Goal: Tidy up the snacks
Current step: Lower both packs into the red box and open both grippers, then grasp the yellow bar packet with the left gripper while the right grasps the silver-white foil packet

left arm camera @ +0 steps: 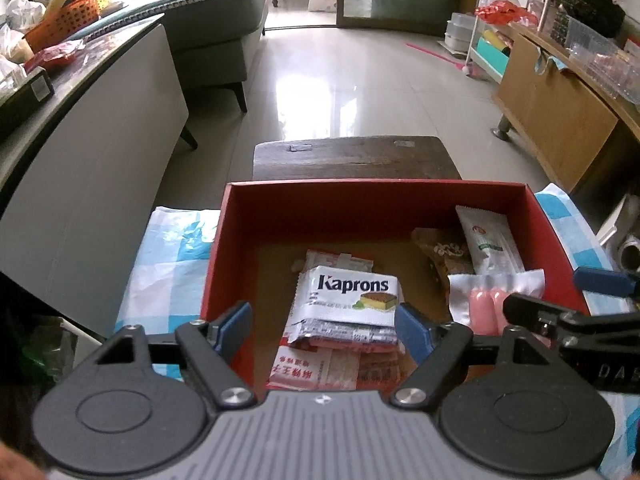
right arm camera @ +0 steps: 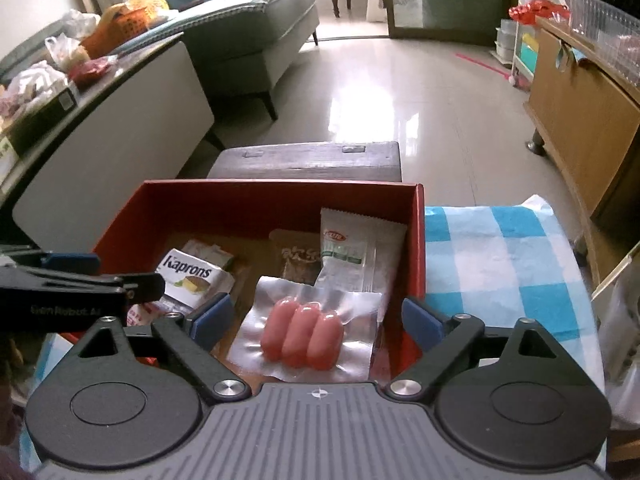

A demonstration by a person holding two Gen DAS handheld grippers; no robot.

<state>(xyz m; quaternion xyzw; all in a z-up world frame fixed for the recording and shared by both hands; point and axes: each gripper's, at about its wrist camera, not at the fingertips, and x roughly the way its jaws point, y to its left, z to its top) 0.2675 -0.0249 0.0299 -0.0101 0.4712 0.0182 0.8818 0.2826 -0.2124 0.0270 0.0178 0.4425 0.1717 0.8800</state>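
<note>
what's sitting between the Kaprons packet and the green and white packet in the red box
A brown snack packet lies between the Kaprons packet and the green and white packet, clearest in the right wrist view.

Both wrist views look closely down into red box (left arm camera: 372,200)

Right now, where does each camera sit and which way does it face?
Left wrist: on the left gripper, facing down into the red cardboard box, white Kaprons packet ahead; right gripper at its right edge.
Right wrist: on the right gripper, over the vacuum-packed pink sausages; left gripper at its left edge.
Shared: box, packet, sausages.
</note>
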